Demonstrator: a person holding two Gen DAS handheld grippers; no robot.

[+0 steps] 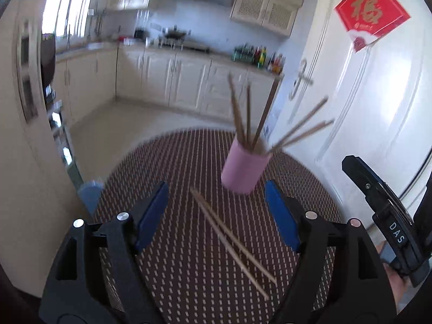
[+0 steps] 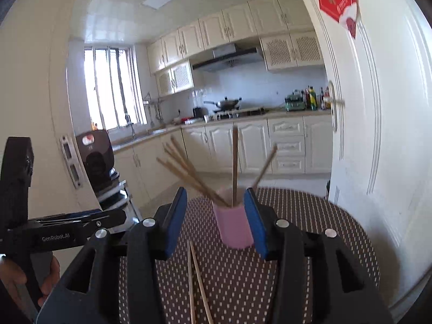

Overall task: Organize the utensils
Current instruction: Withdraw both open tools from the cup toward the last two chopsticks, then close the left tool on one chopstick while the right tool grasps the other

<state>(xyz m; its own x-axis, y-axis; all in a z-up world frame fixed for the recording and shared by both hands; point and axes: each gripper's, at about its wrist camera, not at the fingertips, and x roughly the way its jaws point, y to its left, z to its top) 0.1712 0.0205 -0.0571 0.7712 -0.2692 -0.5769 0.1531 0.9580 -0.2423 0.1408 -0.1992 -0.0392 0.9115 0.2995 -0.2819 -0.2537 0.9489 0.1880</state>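
A pink cup (image 1: 245,171) (image 2: 234,226) stands on a round table with a dark dotted mat (image 1: 189,167) (image 2: 310,229). Several wooden chopsticks (image 1: 243,113) (image 2: 235,162) stick out of it. Two loose chopsticks (image 1: 232,240) (image 2: 195,278) lie flat on the mat in front of the cup. My left gripper (image 1: 216,213) is open above the loose pair, with nothing between its blue pads. My right gripper (image 2: 216,221) is open just short of the cup, and its right pad overlaps the cup's side in the picture.
A white door (image 1: 378,102) (image 2: 378,135) with a red paper sign stands close on the right of the table. A pale cabinet wall (image 1: 24,162) is at the left. Kitchen counters (image 2: 243,118) lie beyond. A person's hand (image 2: 16,278) holds the left gripper's handle.
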